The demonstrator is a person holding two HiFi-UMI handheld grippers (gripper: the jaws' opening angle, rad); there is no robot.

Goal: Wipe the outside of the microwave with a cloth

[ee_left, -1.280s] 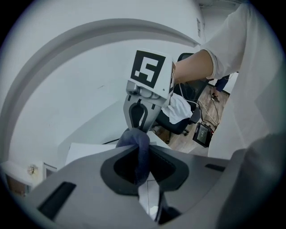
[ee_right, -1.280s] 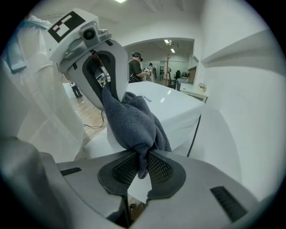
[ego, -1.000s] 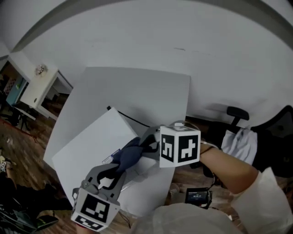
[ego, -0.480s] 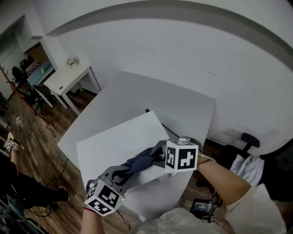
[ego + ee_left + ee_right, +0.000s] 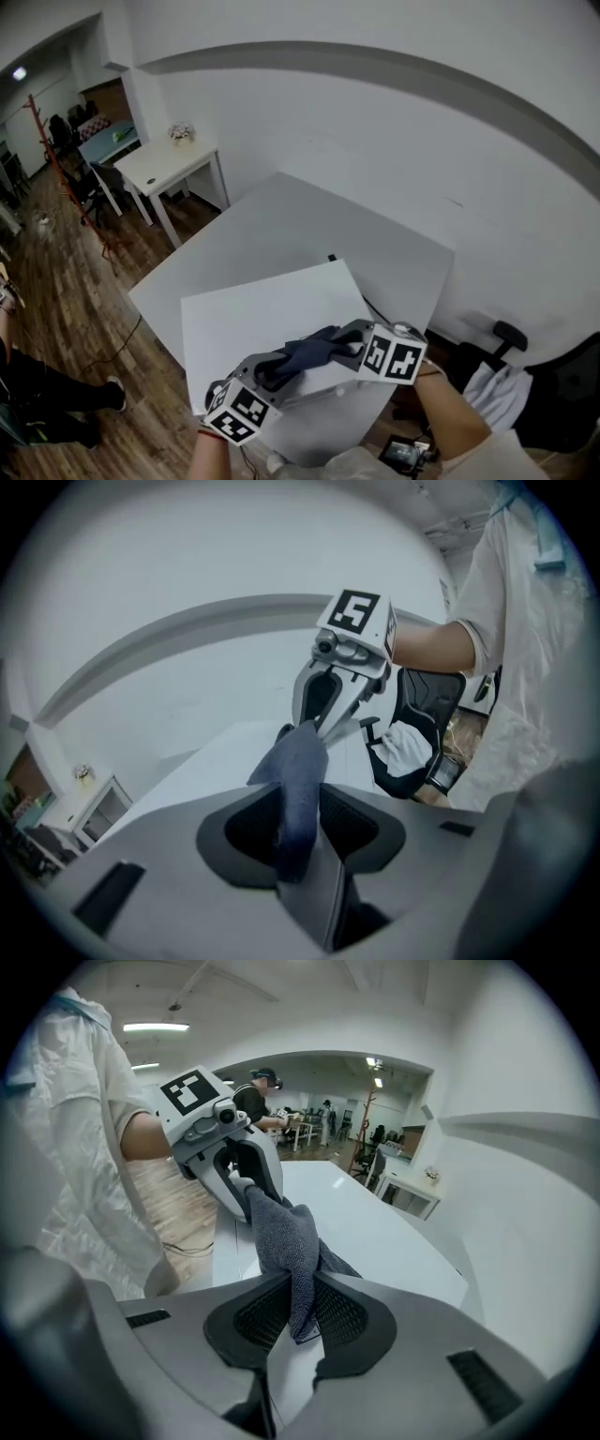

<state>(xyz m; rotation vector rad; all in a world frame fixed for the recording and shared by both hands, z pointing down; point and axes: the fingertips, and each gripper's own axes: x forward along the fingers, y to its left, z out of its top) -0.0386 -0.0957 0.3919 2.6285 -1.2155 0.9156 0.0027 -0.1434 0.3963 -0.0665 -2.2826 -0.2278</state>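
A dark blue cloth (image 5: 309, 354) stretches between my two grippers above the front right corner of the white microwave (image 5: 267, 319). The right gripper (image 5: 349, 339) is shut on one end of the cloth (image 5: 286, 1241), with both pads pressed against it (image 5: 298, 1312). My left gripper (image 5: 272, 370) has the other end of the cloth (image 5: 298, 780) hanging between its jaws (image 5: 300, 822). Those jaws are opening, and a dark gap shows beside the cloth. Each gripper faces the other: the right gripper (image 5: 323, 705) in the left gripper view, the left gripper (image 5: 246, 1180) in the right gripper view.
The microwave stands on a white table (image 5: 281, 220) against a white wall, with a black cable (image 5: 334, 259) behind it. A small white side table (image 5: 173, 161) stands far left. An office chair (image 5: 502, 339) with a white garment is at the right. The floor is wood.
Both grippers have sunk lower in the head view with the cloth between them, toward the microwave's front right corner. The view now takes in more of the room.
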